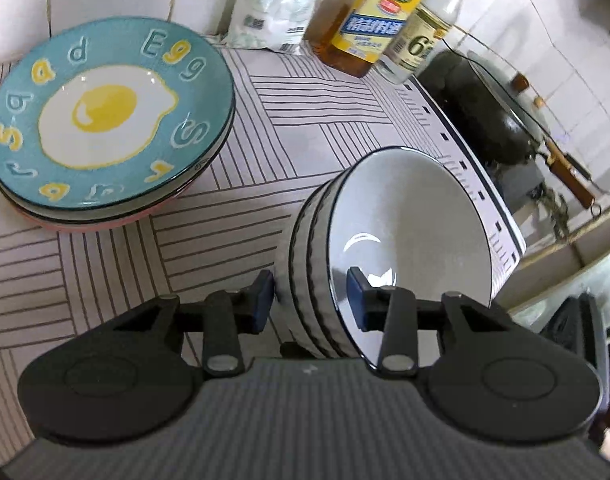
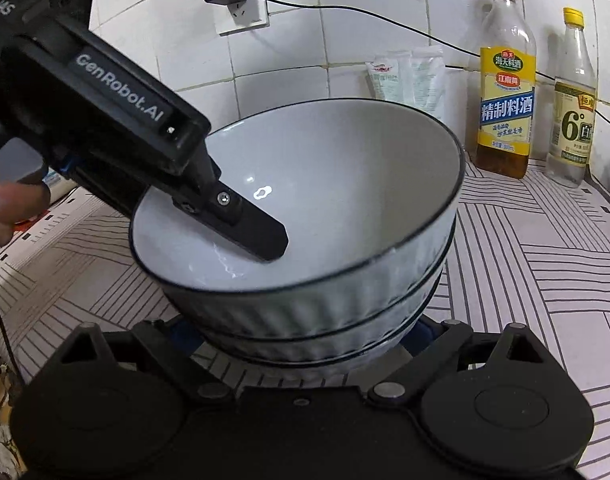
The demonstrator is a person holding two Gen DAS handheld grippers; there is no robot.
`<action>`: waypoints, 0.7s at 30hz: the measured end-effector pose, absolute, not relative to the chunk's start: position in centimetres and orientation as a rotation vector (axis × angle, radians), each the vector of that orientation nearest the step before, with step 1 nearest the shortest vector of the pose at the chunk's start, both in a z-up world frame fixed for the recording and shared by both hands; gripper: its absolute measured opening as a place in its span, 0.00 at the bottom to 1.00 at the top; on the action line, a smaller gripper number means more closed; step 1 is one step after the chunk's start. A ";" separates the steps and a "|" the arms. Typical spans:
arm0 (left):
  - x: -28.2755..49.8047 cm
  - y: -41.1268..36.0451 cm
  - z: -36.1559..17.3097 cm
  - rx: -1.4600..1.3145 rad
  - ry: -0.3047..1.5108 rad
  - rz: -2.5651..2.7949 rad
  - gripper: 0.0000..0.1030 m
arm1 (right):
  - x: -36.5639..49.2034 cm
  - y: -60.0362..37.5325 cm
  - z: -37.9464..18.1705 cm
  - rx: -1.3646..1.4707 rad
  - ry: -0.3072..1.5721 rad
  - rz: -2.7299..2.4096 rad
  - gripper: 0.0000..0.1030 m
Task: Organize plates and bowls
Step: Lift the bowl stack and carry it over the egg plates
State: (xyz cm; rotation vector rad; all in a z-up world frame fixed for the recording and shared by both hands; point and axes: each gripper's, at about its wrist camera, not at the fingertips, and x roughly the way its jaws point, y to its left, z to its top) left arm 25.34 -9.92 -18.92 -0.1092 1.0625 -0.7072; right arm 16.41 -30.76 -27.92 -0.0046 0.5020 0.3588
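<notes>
A stack of white ribbed bowls with dark rims [image 1: 409,240] [image 2: 337,208] is tilted above the striped counter. My left gripper [image 1: 311,300] is shut on the stack's wall, one finger inside the top bowl and one outside. That inside finger [image 2: 261,236] shows in the right wrist view. My right gripper [image 2: 305,332] sits under and around the base of the stack; its fingertips are hidden by the bowls. A stack of plates, topped by a blue plate with a fried-egg picture [image 1: 105,116], rests on the counter at the left.
Two bottles [image 1: 369,20] [image 2: 505,92] and white packets [image 1: 273,4] stand against the tiled wall. A dark wok [image 1: 493,108] sits on the stove at the right. A wall socket with a plugged cable [image 2: 233,4] is above the counter.
</notes>
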 end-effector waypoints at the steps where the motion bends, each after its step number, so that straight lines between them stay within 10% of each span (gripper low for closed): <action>1: 25.1 -9.8 -18.7 -0.107 1.055 -0.711 0.37 | 16.3 -30.7 -27.7 -0.003 0.502 0.360 0.95; 21: 27.1 -2.1 -12.0 -0.177 0.915 -0.579 0.37 | 19.8 -24.6 -21.7 -0.082 0.361 0.492 0.95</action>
